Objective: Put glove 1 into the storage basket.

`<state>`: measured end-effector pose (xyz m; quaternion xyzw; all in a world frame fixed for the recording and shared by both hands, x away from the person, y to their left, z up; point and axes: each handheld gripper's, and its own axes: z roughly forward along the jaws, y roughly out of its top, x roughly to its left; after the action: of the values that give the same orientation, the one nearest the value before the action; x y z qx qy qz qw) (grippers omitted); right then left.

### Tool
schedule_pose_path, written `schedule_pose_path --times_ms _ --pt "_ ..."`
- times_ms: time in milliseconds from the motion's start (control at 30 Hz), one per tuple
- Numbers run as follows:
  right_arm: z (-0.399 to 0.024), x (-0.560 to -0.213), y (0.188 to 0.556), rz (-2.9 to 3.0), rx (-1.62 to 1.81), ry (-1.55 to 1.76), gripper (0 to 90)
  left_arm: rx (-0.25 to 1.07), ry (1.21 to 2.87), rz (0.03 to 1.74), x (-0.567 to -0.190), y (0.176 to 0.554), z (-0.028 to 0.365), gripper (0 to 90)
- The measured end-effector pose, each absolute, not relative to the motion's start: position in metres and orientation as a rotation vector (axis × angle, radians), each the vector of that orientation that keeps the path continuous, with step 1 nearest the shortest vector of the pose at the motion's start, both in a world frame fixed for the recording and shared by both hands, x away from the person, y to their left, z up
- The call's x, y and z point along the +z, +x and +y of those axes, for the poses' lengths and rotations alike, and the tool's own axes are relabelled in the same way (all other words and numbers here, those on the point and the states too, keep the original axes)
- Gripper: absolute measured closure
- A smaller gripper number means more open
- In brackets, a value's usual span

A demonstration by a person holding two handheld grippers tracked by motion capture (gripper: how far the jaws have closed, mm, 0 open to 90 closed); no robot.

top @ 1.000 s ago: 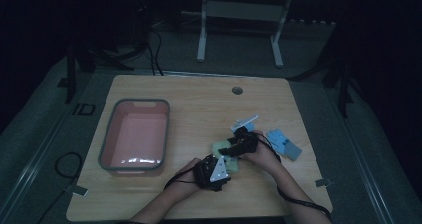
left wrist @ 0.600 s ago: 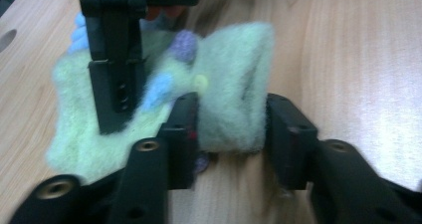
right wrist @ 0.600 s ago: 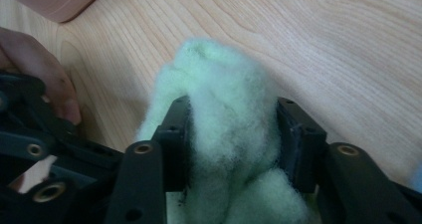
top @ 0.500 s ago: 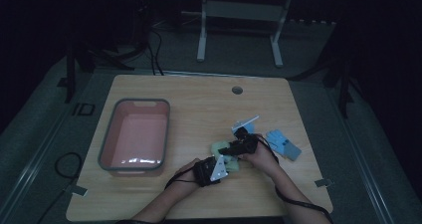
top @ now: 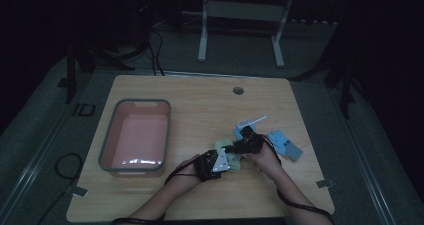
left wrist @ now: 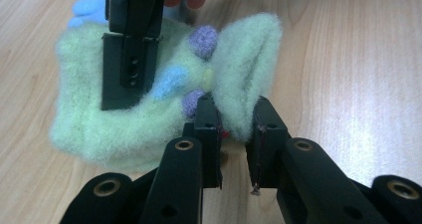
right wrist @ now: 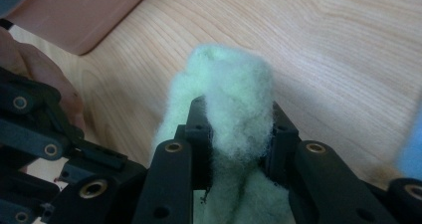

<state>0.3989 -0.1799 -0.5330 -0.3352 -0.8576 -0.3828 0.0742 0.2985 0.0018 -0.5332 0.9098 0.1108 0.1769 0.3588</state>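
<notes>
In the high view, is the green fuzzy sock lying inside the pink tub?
No, the green sock lies on the wooden table between the two grippers, apart from the pink tub at the left.

The fuzzy sock (left wrist: 149,119) is pale mint green, dotted with lilac-purple, sky-blue and one pale yellow tuft; these dots sit just beyond the black fingers (left wrist: 206,122) of the left gripper (left wrist: 234,129), and the fold between the black fingers (right wrist: 199,129) of the right gripper (right wrist: 236,134) is plain green. The bench (top: 200,100) is light wood with a wavy brown grain. The tub (top: 112,130), beyond the left gripper's fingers, is salmon pink inside with a grey rim, and further socks (top: 285,144) past the right gripper's fingers are light blue.
</notes>
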Motion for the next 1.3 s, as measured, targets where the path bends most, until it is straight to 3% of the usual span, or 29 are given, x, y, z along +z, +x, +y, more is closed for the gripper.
schedule_pose_path --times_ms 500,1300 --pt "-0.174 -0.498 0.401 -2.547 -1.241 -0.993 71.5 0.477 2.370 0.261 -0.493 0.301 0.018 78.4" --pt "-0.116 -0.441 0.409 -2.580 -1.316 -0.907 71.4 0.567 2.382 0.263 -0.441 0.304 0.073 78.4"
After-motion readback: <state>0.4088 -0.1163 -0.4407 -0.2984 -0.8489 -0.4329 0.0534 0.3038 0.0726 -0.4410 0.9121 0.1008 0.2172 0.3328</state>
